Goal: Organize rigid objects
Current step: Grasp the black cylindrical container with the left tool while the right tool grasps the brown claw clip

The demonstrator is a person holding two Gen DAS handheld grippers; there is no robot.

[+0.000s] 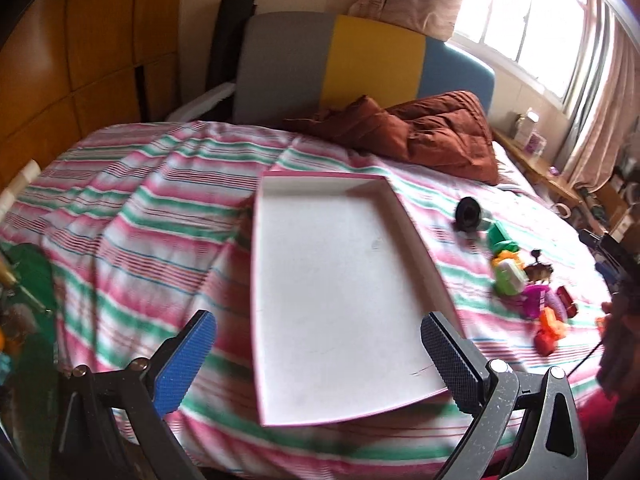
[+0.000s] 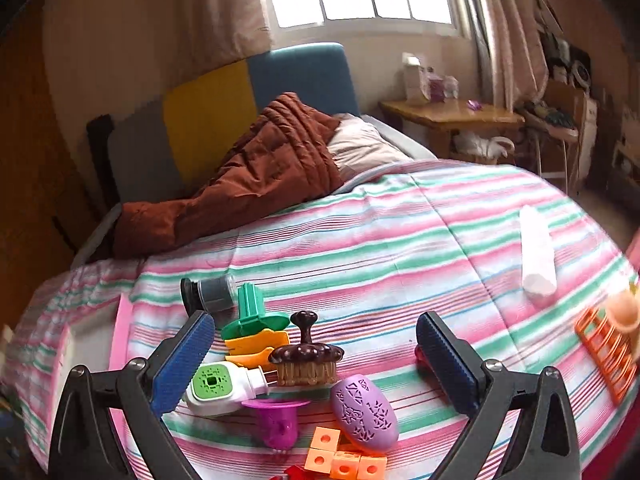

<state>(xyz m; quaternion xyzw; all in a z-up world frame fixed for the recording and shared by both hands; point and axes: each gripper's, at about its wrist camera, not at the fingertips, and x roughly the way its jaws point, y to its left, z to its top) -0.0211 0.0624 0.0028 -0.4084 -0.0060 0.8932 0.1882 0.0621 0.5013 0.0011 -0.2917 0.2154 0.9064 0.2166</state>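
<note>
A white tray with a pink rim (image 1: 396, 204) lies on the striped bed cover, nothing in it. My left gripper (image 1: 316, 354) hangs open over its near end, empty. Right of the tray sits a heap of small toys (image 1: 520, 276). In the right wrist view my right gripper (image 2: 314, 352) is open just above that heap: a brown cupcake-shaped brush (image 2: 306, 360), a white and green block (image 2: 218, 390), a purple egg shape (image 2: 364, 414), a green stamp (image 2: 252, 312), orange cubes (image 2: 344, 460), a magenta cup (image 2: 276, 420) and a black-capped jar (image 2: 208, 294).
A rust-brown quilt (image 2: 248, 184) is bunched at the headboard. A white roll (image 2: 538, 256) and an orange grid piece (image 2: 604, 352) lie on the cover at the right. A wooden side table (image 2: 452, 118) stands by the window. The tray's pink edge (image 2: 122, 332) shows at the left.
</note>
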